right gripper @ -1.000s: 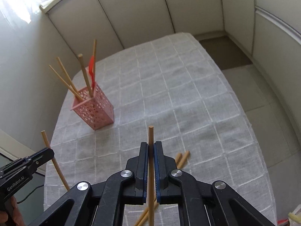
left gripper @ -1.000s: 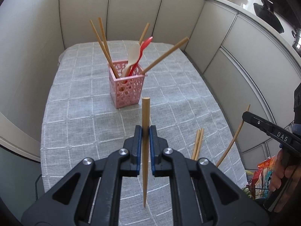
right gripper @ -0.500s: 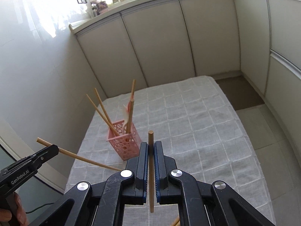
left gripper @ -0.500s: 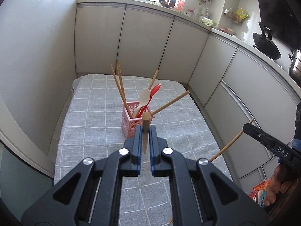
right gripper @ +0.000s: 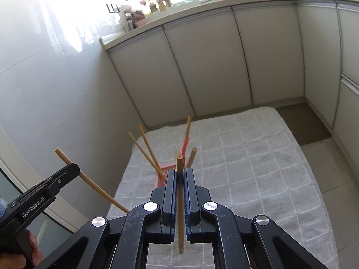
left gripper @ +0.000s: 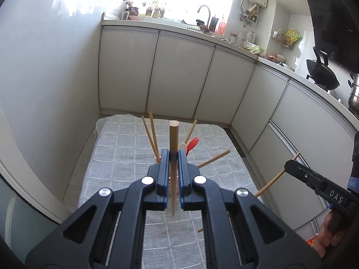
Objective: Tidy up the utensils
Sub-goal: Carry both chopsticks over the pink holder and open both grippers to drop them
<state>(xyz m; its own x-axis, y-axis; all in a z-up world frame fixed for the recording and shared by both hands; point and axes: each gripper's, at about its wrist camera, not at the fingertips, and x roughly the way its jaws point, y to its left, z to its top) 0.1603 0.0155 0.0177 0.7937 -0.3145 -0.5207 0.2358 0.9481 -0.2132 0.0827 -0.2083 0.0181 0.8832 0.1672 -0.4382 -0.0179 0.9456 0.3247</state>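
In the left wrist view my left gripper (left gripper: 173,155) is shut on a wooden chopstick (left gripper: 173,137) that stands upright between the jaws. Behind its fingertips, mostly hidden, is the pink holder (left gripper: 177,187), with several chopsticks (left gripper: 153,134), a red spoon (left gripper: 193,144) and a white spoon (left gripper: 182,146) sticking out. In the right wrist view my right gripper (right gripper: 179,173) is shut on another upright chopstick (right gripper: 180,163), above the pink holder (right gripper: 162,175). Each view shows the other gripper from the side: the right gripper (left gripper: 289,165) and the left gripper (right gripper: 75,168), each holding a slanted chopstick.
The table has a grey checked cloth (right gripper: 258,168). The tip of a loose chopstick (left gripper: 200,230) pokes out beside my left gripper. White kitchen cabinets (left gripper: 179,76) stand behind and to the right of the table. Bare floor (right gripper: 314,130) lies to the right.
Both grippers have risen and tilted upward with their chopsticks. The holder now sits behind the fingertips. The loose chopsticks on the cloth have mostly dropped from view.
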